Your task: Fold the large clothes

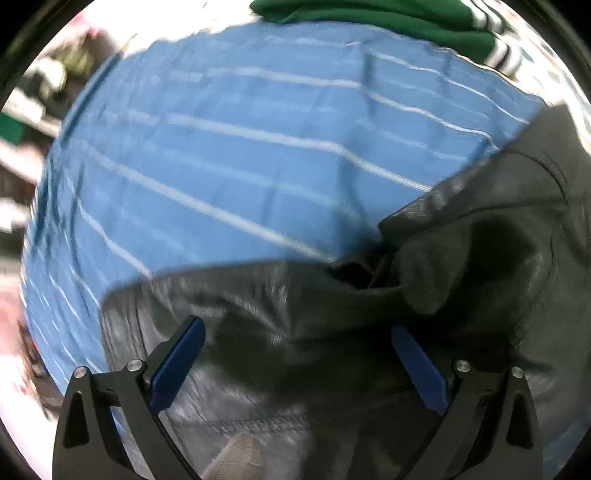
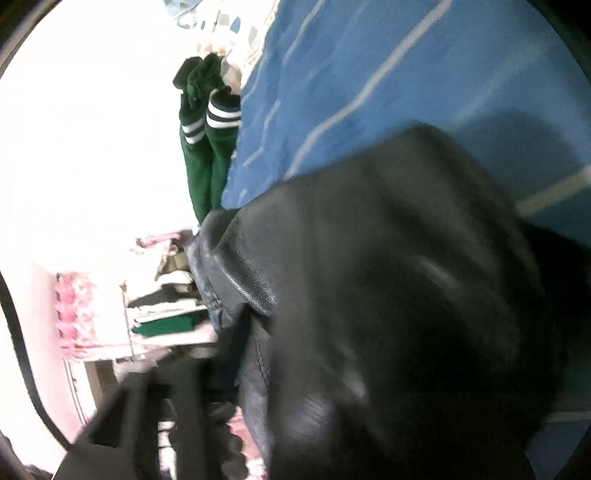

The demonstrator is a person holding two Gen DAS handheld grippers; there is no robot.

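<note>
Hovering left claw (image 1: 297, 354) spread | black jacket (image 1: 332, 332) edge on blue sheet (image 1: 221, 147)

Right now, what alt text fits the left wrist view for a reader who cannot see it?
The open left gripper hovers over a crumpled black jacket lying on a blue striped sheet, fingers apart with nothing between them. A green garment lies at the sheet's far edge.

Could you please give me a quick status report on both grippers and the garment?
Left gripper open over the black leather jacket. Right gripper hidden behind jacket, state unknown. Jacket bunched on blue striped sheet. Green garment at sheet's far edge.
</note>
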